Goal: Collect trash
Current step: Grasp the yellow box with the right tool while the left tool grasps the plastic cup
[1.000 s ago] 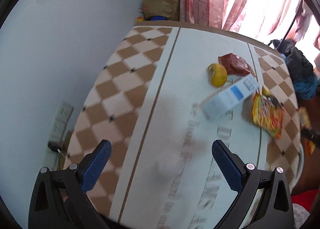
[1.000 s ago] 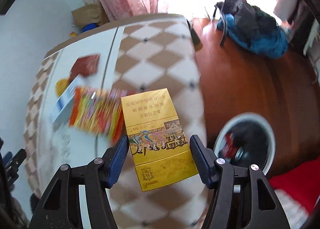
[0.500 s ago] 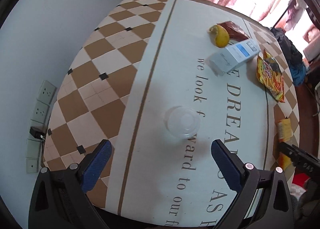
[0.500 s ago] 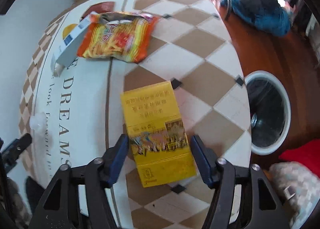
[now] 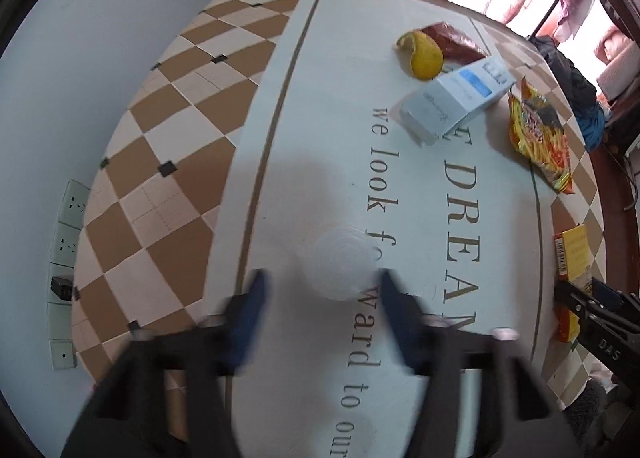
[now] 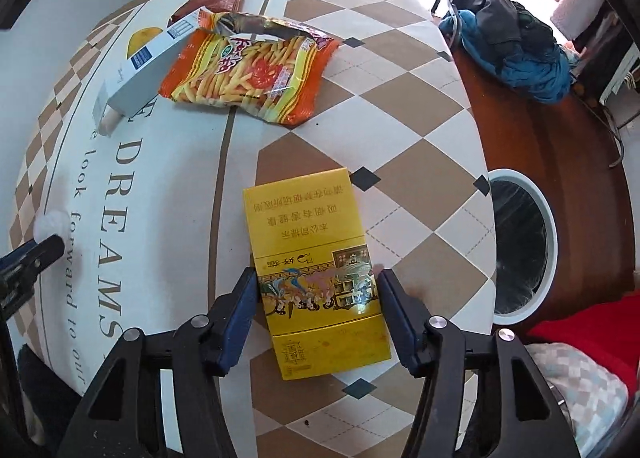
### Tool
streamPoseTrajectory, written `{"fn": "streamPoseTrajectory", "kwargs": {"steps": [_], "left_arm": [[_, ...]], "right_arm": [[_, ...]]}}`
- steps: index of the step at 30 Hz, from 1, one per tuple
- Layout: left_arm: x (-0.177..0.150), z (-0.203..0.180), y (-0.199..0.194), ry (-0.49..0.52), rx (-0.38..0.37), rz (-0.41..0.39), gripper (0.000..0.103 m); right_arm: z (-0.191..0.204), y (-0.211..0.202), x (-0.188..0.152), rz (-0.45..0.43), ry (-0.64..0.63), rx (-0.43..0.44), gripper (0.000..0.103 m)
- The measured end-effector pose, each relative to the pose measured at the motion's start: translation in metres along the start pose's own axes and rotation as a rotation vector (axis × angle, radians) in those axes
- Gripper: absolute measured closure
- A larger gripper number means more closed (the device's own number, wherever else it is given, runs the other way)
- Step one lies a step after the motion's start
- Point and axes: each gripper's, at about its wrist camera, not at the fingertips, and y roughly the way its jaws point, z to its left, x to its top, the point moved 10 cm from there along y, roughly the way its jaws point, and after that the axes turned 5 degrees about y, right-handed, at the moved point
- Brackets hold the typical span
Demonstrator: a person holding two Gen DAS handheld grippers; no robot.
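Right gripper (image 6: 316, 290): jaws clamped on yellow box (image 6: 314, 274), near worktop (image 6: 400, 70) right edge. Left gripper (image 5: 322, 290): jaws apart, blurred, flanking clear cup (image 5: 340, 264) mid-worktop.

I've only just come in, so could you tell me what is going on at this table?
A person is clearing trash with a claw in each hand. The right claw straddles a yellow box lying flat on the table, its fingers at the box's sides. The left claw, blurred, is open around a clear lid. A snack bag, a white box and a peel lie further back. A bin stands on the floor beside the table.
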Motion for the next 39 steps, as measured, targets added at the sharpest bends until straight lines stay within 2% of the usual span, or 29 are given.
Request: {"fn": "streamPoseTrajectory", "kwargs": {"steps": [1, 4, 9, 10, 11, 16, 18, 21, 24, 25, 27, 28, 29, 31, 34, 39], "left_arm": [[0.0, 0.0, 0.001, 0.002, 0.006, -0.001, 0.071], [0.002, 0.0, -0.006, 0.029, 0.059, -0.039, 0.071], [0.003, -0.006, -0.028, 0.052, 0.084, -0.093, 0.073], [0.004, -0.009, -0.036, 0.062, 0.091, -0.114, 0.077], [0.006, -0.01, -0.042, 0.071, 0.095, -0.124, 0.086], [0.01, -0.025, -0.063, 0.108, 0.09, -0.165, 0.088], [0.01, -0.018, -0.067, 0.061, 0.062, -0.177, 0.087], [0.01, 0.008, -0.069, -0.063, -0.001, -0.174, 0.087], [0.008, 0.026, -0.065, -0.134, -0.055, -0.148, 0.086], [0.006, 0.03, -0.064, -0.145, -0.055, -0.143, 0.082], [0.007, 0.034, -0.061, -0.15, -0.072, -0.134, 0.058], [0.008, 0.037, -0.059, -0.157, -0.074, -0.134, 0.03], [0.008, 0.038, -0.057, -0.159, -0.08, -0.132, 0.015], [0.009, 0.038, -0.054, -0.171, -0.112, -0.135, 0.015], [0.007, 0.032, -0.044, -0.135, -0.111, -0.095, 0.015], [-0.012, 0.007, -0.021, -0.021, -0.06, -0.009, 0.015]], "right_arm": [[-0.001, 0.0, 0.003, -0.002, -0.007, -0.001, 0.041], [-0.001, -0.002, 0.002, -0.005, -0.021, 0.004, 0.041], [0.002, -0.015, -0.001, -0.034, -0.016, 0.034, 0.041], [0.002, -0.02, -0.001, -0.045, -0.01, 0.044, 0.041], [0.001, -0.026, 0.0, -0.058, -0.003, 0.054, 0.041], [-0.006, -0.048, 0.006, -0.096, 0.027, 0.103, 0.041], [-0.011, -0.05, 0.01, -0.091, 0.035, 0.113, 0.041], [-0.016, -0.049, 0.01, -0.077, 0.069, 0.133, 0.041], [-0.017, -0.042, 0.011, -0.058, 0.104, 0.15, 0.041], [-0.016, -0.038, 0.011, -0.05, 0.115, 0.157, 0.041], [-0.015, -0.033, 0.011, -0.035, 0.132, 0.172, 0.041], [-0.013, -0.03, 0.011, -0.027, 0.137, 0.178, 0.041], [-0.011, -0.029, 0.012, -0.023, 0.138, 0.181, 0.041], [-0.008, -0.027, 0.013, -0.022, 0.135, 0.179, 0.041], [-0.005, -0.026, 0.014, -0.021, 0.132, 0.179, 0.041], [0.0, -0.022, 0.013, -0.011, 0.126, 0.175, 0.041]]}}
